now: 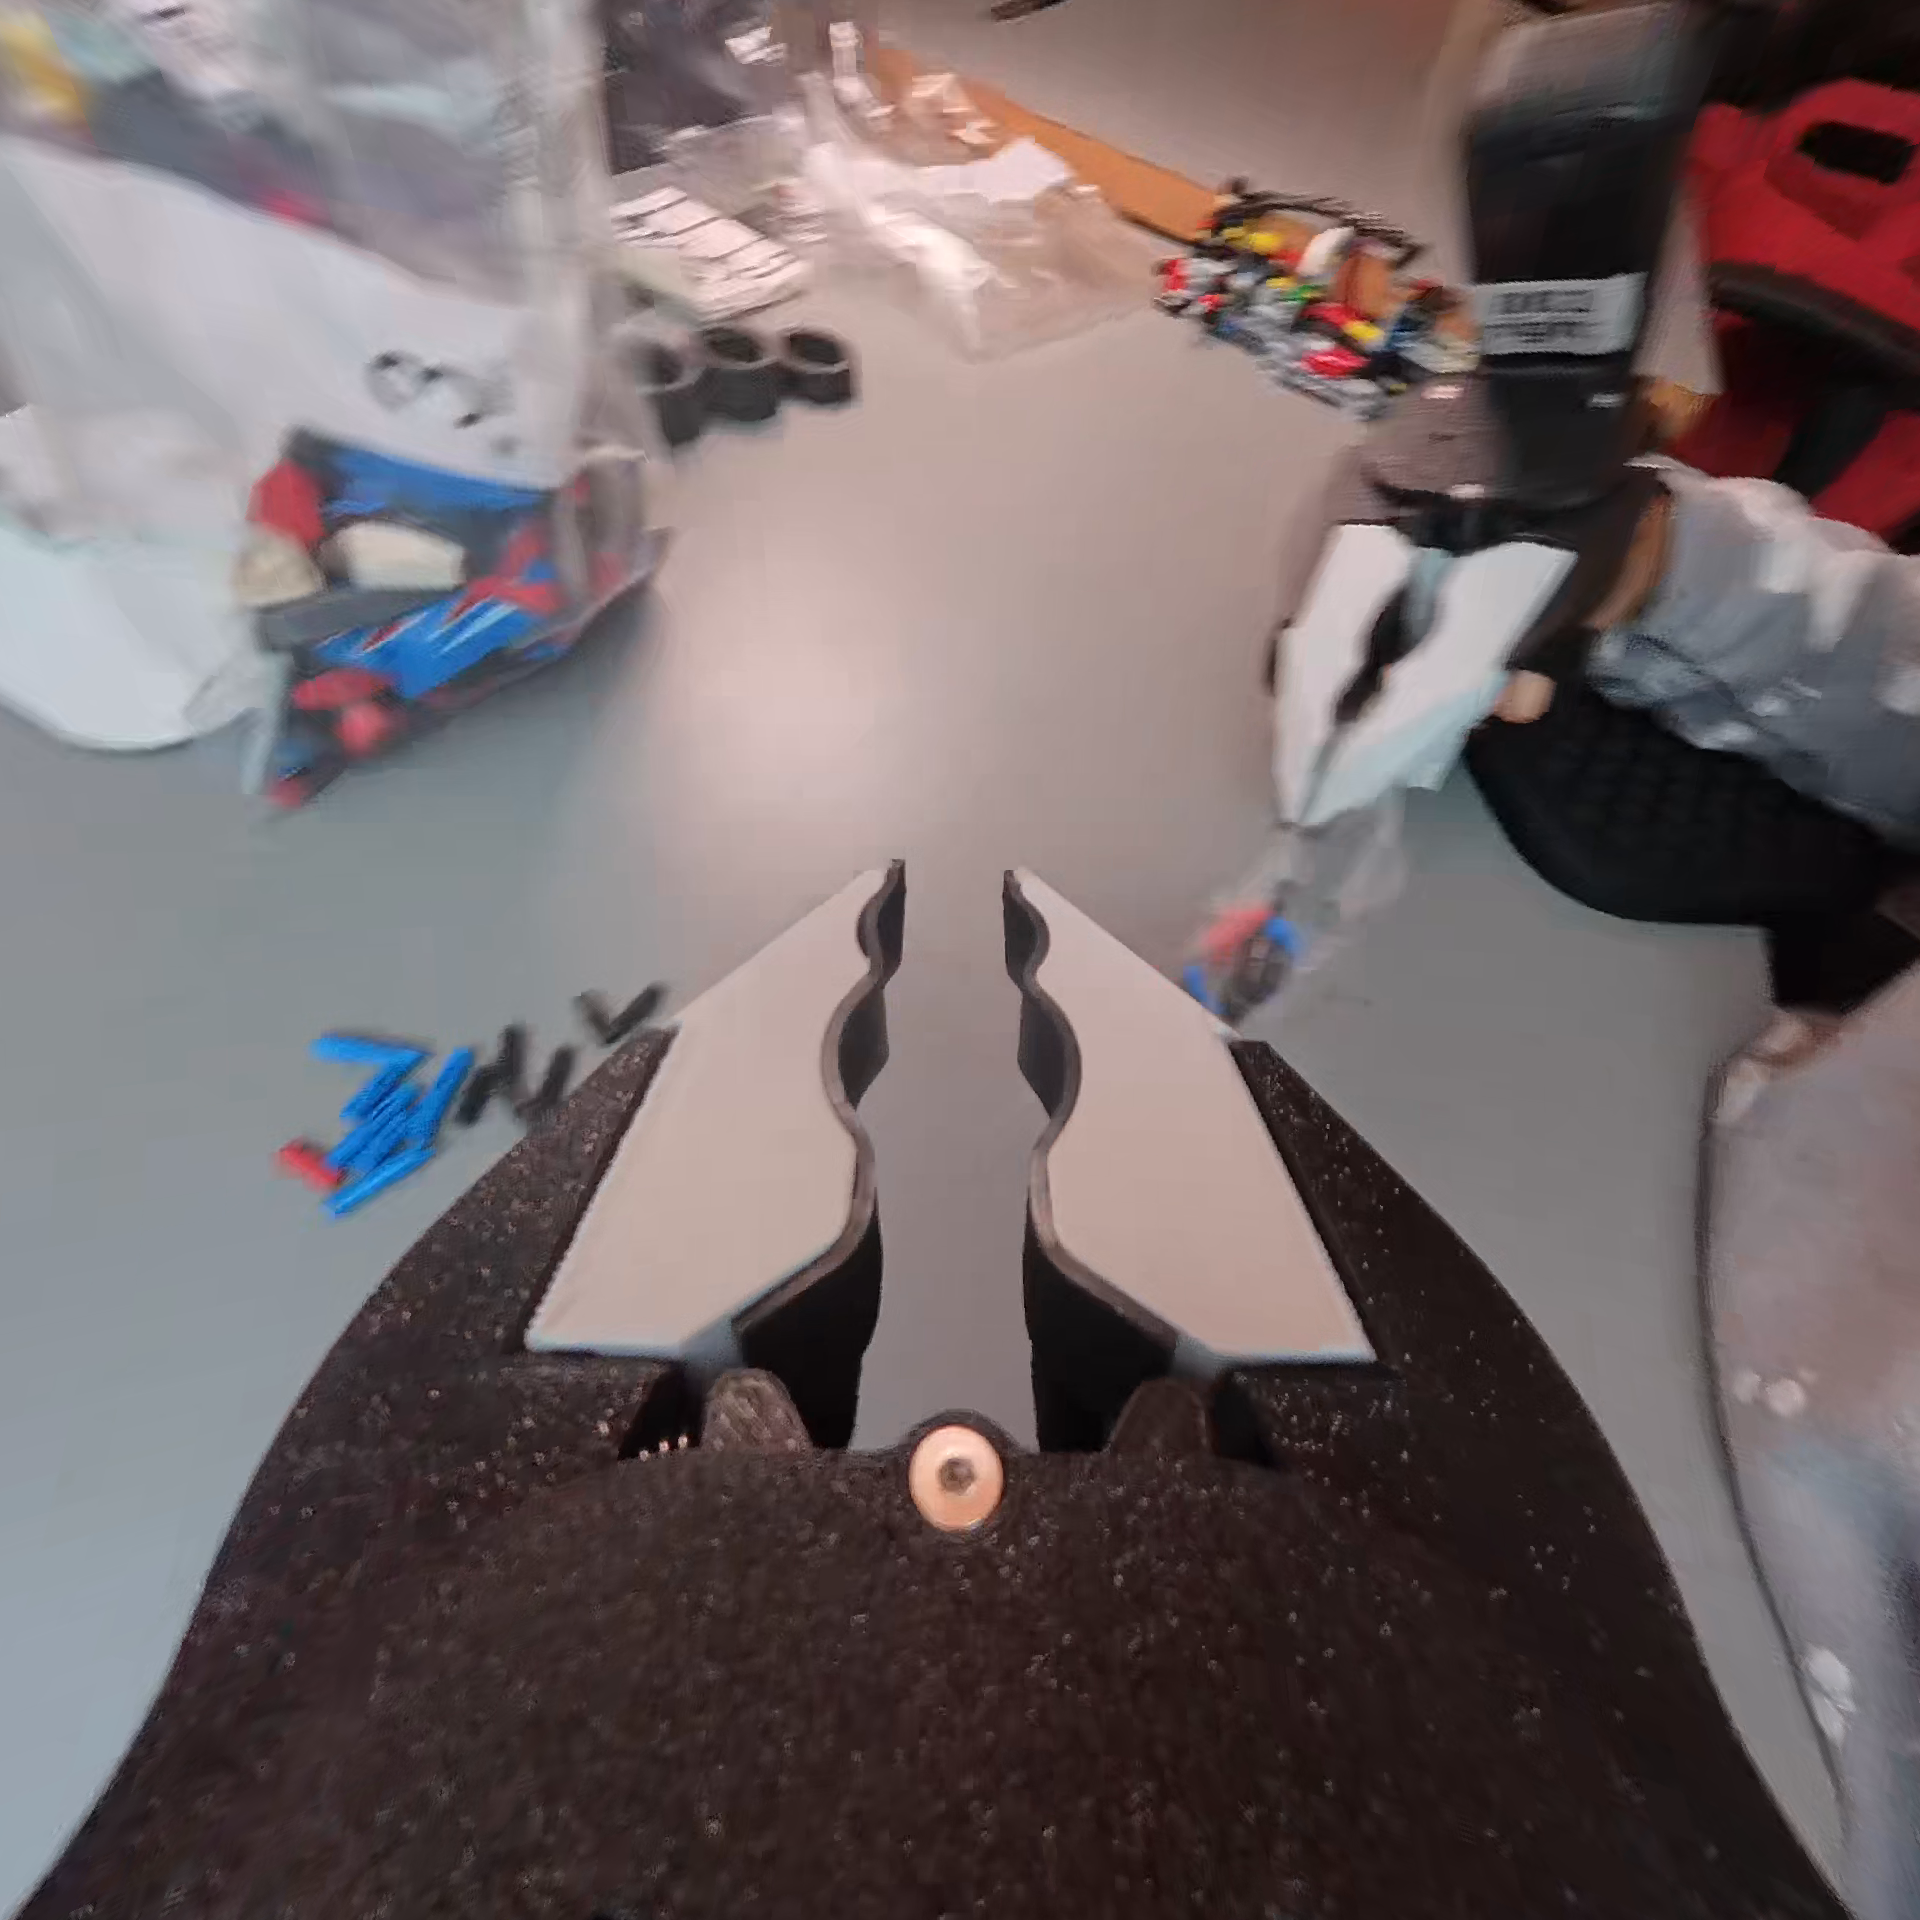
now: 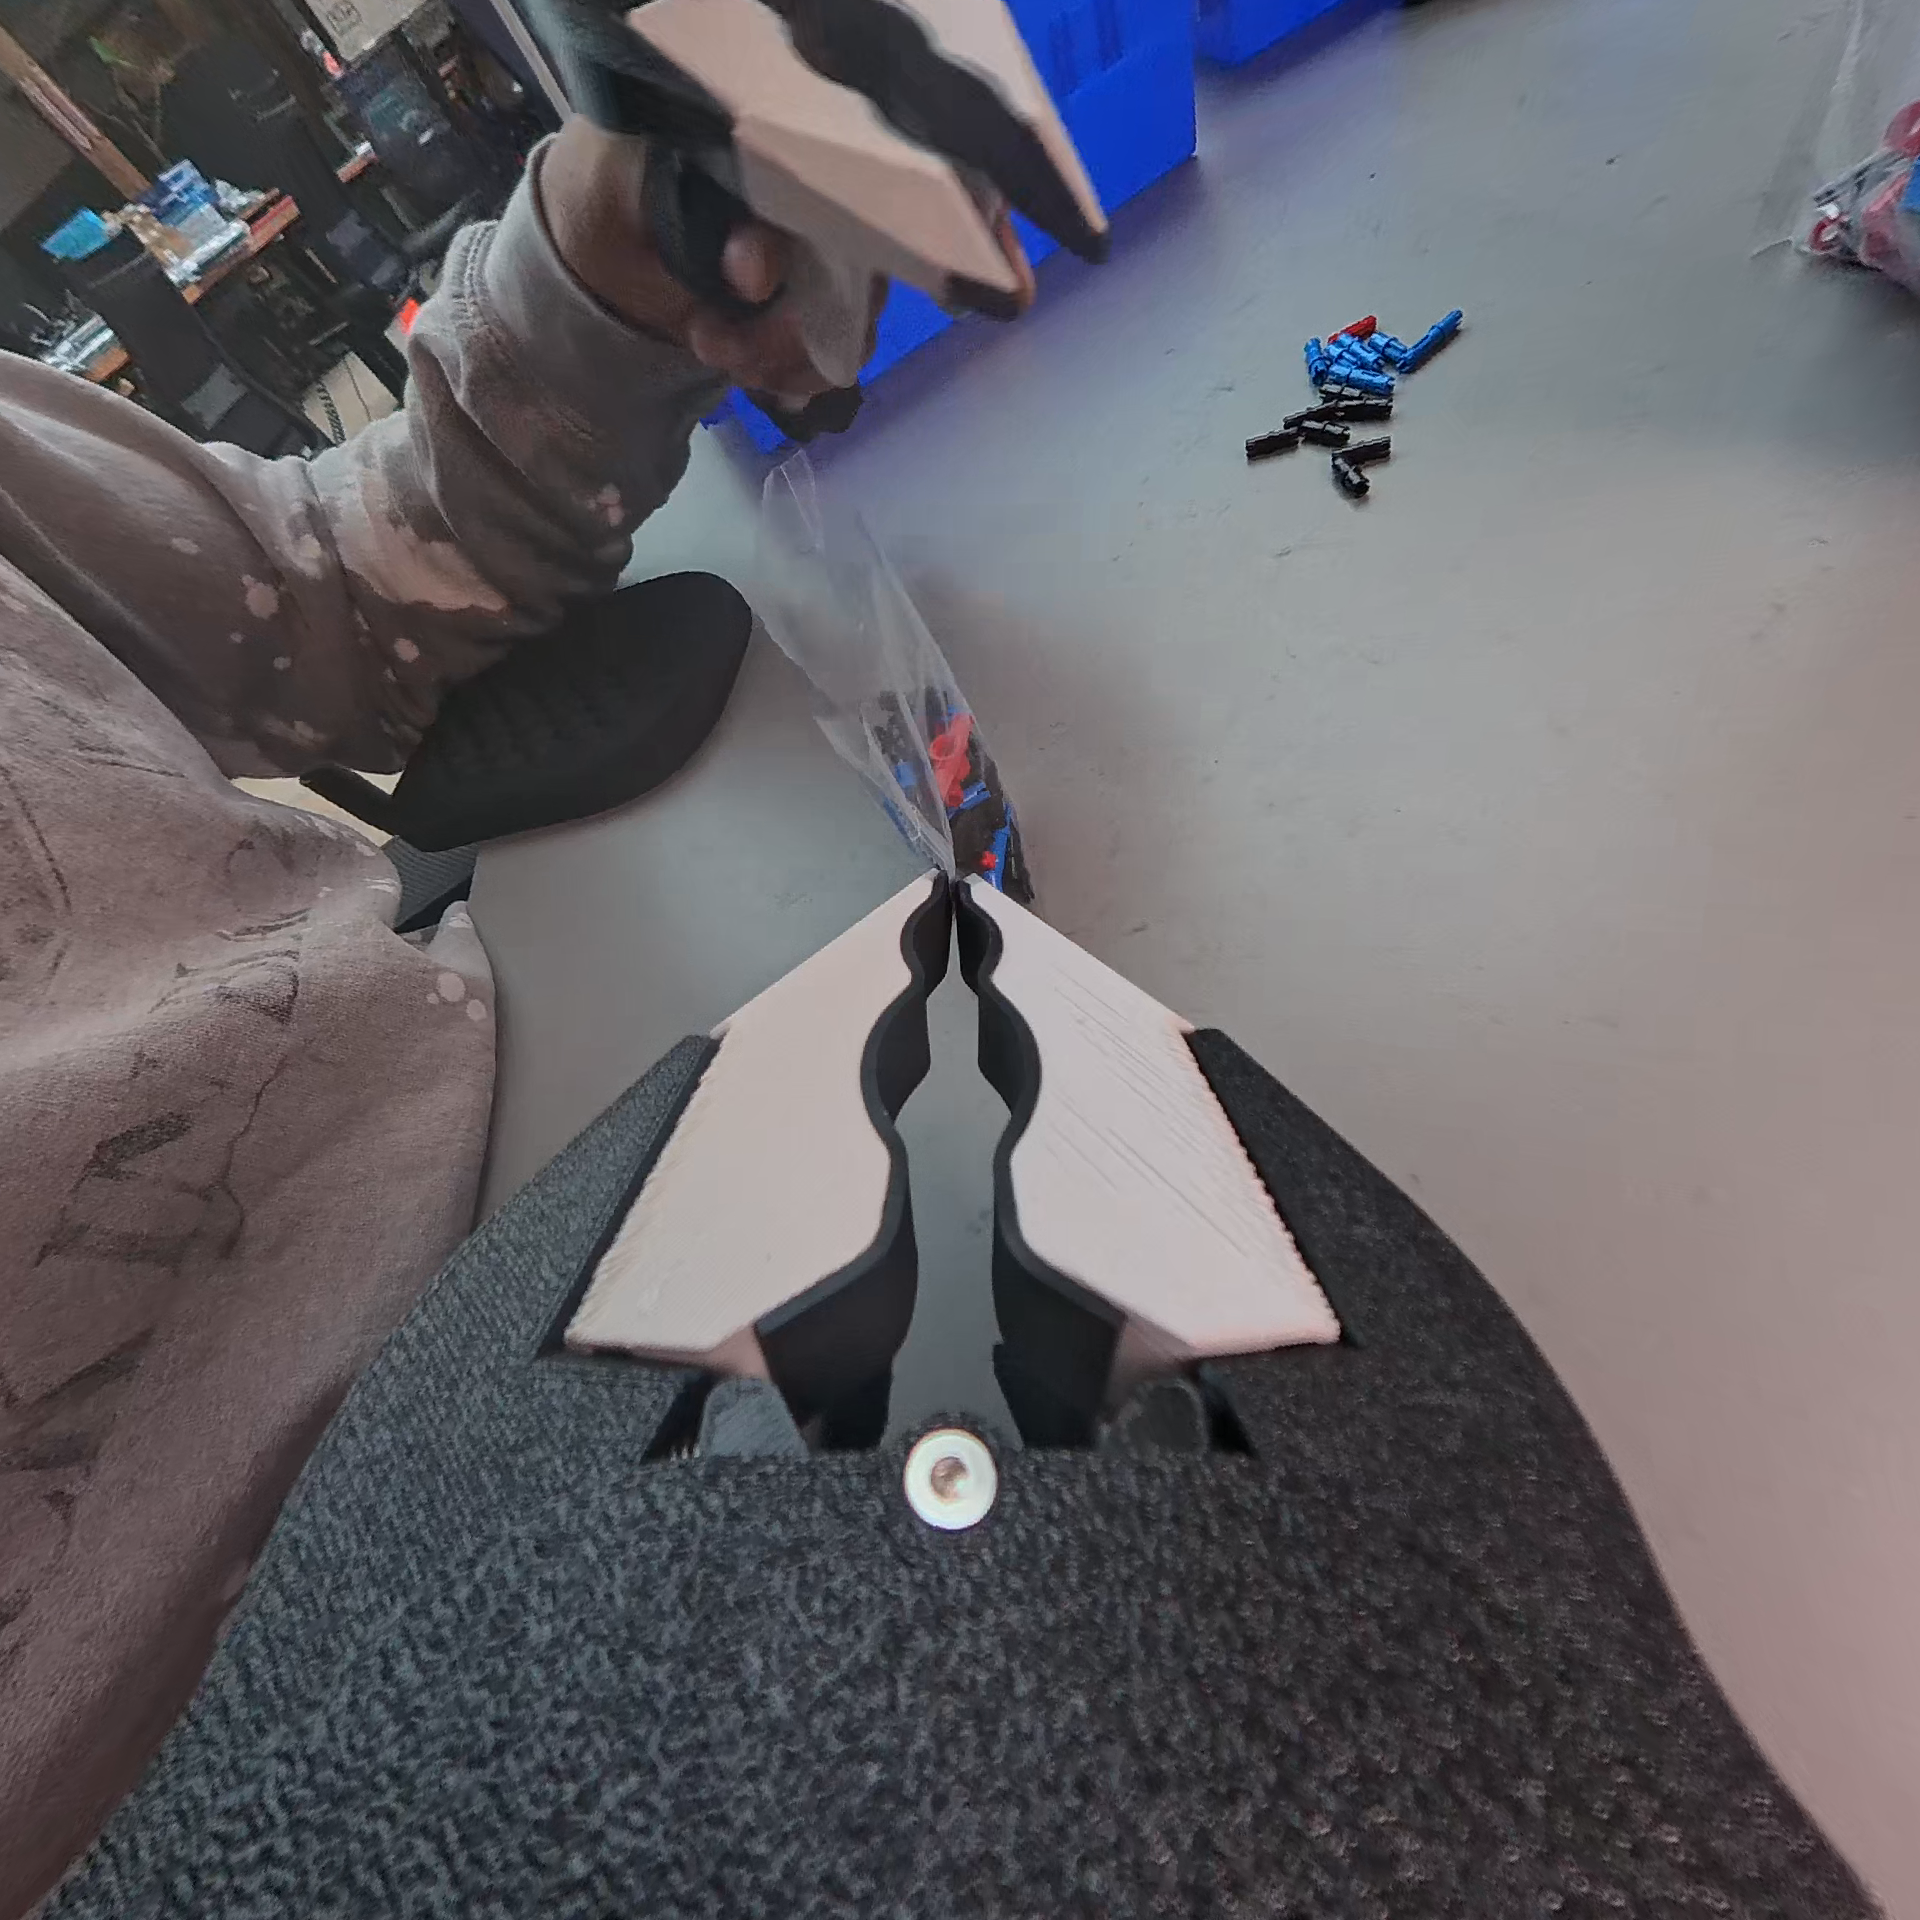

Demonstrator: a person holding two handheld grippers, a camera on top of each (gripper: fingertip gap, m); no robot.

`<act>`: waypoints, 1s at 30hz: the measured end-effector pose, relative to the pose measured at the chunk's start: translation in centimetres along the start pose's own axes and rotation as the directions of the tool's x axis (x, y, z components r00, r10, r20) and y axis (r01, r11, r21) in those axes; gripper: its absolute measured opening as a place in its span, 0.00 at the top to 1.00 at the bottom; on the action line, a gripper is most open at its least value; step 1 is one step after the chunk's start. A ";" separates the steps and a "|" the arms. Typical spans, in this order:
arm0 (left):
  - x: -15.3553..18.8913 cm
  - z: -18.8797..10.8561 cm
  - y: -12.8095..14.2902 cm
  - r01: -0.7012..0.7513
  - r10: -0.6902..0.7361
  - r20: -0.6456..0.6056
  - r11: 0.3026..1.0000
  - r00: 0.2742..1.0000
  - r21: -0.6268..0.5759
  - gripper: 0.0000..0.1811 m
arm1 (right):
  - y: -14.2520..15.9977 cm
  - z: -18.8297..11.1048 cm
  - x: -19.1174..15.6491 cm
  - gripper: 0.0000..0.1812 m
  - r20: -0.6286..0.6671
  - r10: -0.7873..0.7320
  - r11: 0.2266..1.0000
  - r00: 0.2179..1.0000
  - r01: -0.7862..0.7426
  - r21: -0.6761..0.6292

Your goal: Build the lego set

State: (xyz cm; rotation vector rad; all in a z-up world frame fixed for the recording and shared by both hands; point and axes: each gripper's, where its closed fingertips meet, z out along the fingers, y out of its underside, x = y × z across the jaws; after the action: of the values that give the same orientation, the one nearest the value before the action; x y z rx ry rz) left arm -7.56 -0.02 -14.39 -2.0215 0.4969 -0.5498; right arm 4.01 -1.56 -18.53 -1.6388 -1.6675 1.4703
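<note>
While the right gripper [image 2: 954, 896] pinches the corner of a small clear plastic bag of red, blue and black lego pieces [image 2: 940, 769] with its pale fingertips pressed together, the left gripper [image 1: 953, 883] hangs free above the grey floor [image 1: 935, 623] — its fingers a narrow gap apart, holding nothing.

Items, left wrist view:
- Small clear bag [image 1: 1252, 940], right of centre, hanging below the right gripper [image 1: 1340, 769], which shows here farther off; view blurred.
- Loose heap of small blue, black and red lego pins [image 1: 395, 1117], on the floor to the near left, well apart from the bag.
- Blue-and-red printed lego box inside a large clear plastic bag [image 1: 436, 582], far left.
- Row of black rubber lego tyres [image 1: 753, 374], beyond the box.
- Pile of mixed coloured lego pieces on brown cardboard [image 1: 1309, 301], far right.
- Red and black object [image 1: 1808, 260], far right edge; kind cannot be told.

Items, right wrist view:
- Same heap of pins [image 2: 1345, 390], far right of centre on the floor.
- Left gripper [image 2: 1023, 275], raised at the top, held by a hand [image 2: 727, 291] in a mottled grey sleeve [image 2: 416, 582].
- Blue plastic bin [image 2: 1101, 114], far behind that gripper.
- Black shoe [image 2: 582, 717], on the floor, left of the bag.
</note>
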 end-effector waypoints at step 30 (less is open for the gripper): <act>6.3 0.2 -1.6 -0.126 0.134 -0.201 0.991 0.970 0.050 0.97 | 0.0 -0.1 0.2 1.00 -0.004 -0.003 1.000 1.000 0.003 -0.002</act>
State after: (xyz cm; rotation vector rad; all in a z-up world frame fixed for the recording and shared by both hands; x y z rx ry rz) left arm -2.11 -2.63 -11.92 -1.8914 0.7326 -0.6848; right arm 4.05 -1.37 -18.57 -1.6385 -1.6685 1.4638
